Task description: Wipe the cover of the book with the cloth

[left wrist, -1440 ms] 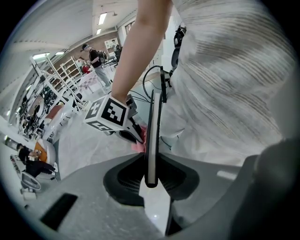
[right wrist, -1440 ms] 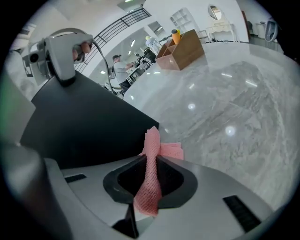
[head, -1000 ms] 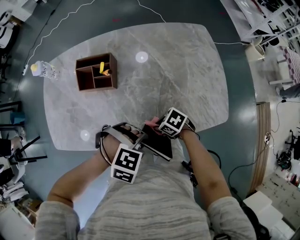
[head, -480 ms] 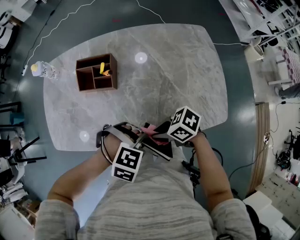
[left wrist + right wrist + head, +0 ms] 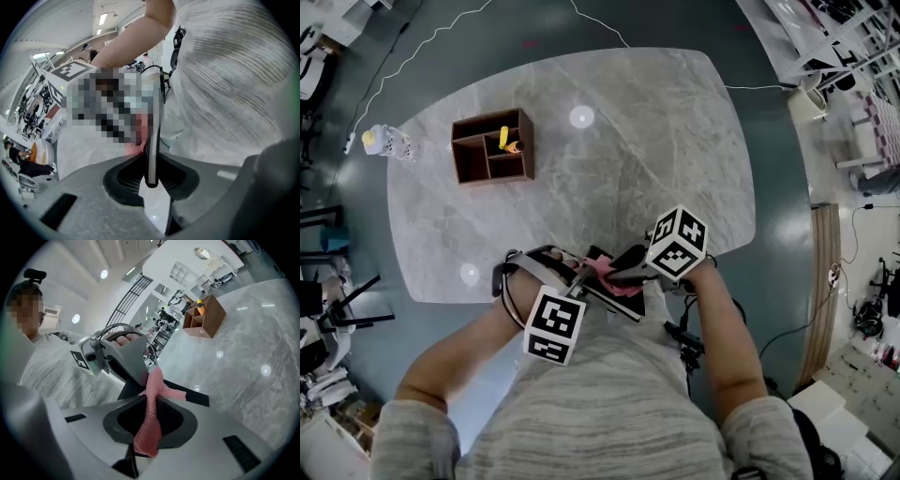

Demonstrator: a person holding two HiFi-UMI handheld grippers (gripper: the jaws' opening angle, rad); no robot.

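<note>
Pink mesh cloth (image 5: 149,420) hangs pinched in the right gripper's (image 5: 628,274) jaws, by the thin black book (image 5: 623,298). The left gripper (image 5: 574,279) clamps that book's edge at the grey marble table's (image 5: 609,141) near edge, probably steadying it for wiping.

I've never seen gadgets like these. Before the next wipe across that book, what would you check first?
1. Cloth clamped in the right gripper: ok.
2. Book pinched by its edge in the left gripper: ok.
3. Cloth pressing on the cover: cannot tell.
4. Cover clean: cannot tell, too little of it shows.
5. Wooden organizer well away from both grippers: ok.
</note>
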